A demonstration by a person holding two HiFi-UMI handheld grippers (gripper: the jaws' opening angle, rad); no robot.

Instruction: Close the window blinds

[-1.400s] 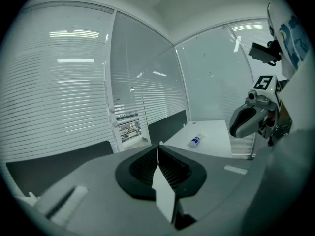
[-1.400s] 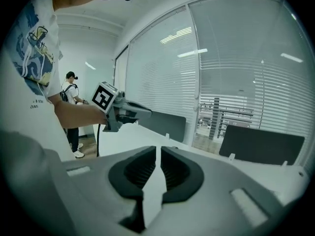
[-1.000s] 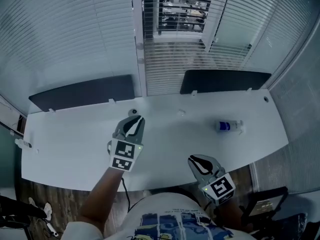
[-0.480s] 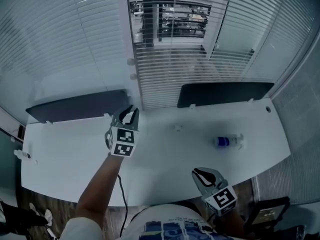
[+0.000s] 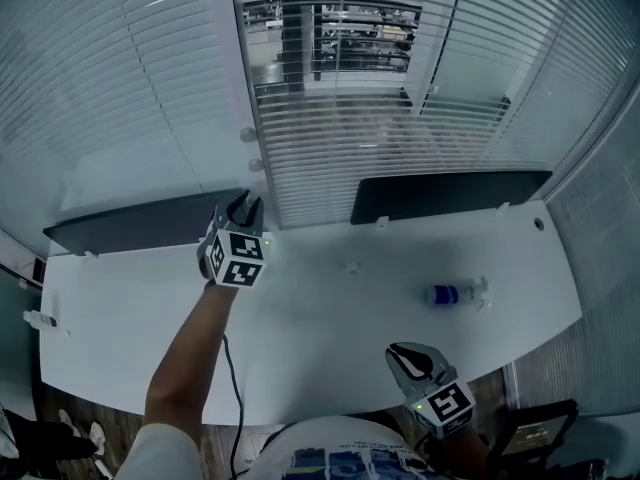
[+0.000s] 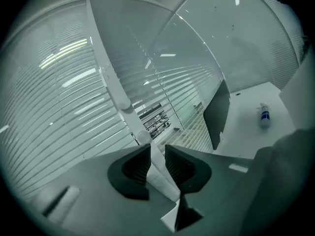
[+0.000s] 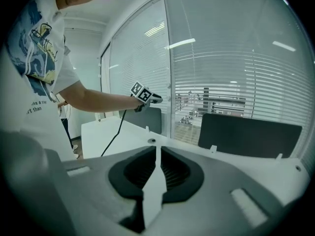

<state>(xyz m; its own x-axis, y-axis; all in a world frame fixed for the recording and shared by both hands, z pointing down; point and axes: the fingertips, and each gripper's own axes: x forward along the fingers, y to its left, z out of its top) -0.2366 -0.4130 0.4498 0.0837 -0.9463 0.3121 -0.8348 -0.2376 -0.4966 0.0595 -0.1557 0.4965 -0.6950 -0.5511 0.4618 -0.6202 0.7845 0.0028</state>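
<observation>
As the left tongs (image 5: 241, 206) reach over the back edge of the worktop (image 5: 330, 318) towards the window frame (image 5: 232, 88), the step in hand looks like the approach to the blind control. Their jaws have just been opening and stand spread, gripping nothing. In the left gripper view the window frame shows through the gap, and the lower knob (image 6: 142, 137) sits just beyond the tips. The blinds (image 5: 340, 148) of the middle pane, right of that frame, have their slats tilted open, so the view beyond shows through. The right tongs (image 5: 400, 350) hang low near the person's body, jaws pressed together on nothing. Next, I judge, the left tongs must advance, straddle a knob squarely and close on it before working it. Which knob serves this pane I cannot tell.
</observation>
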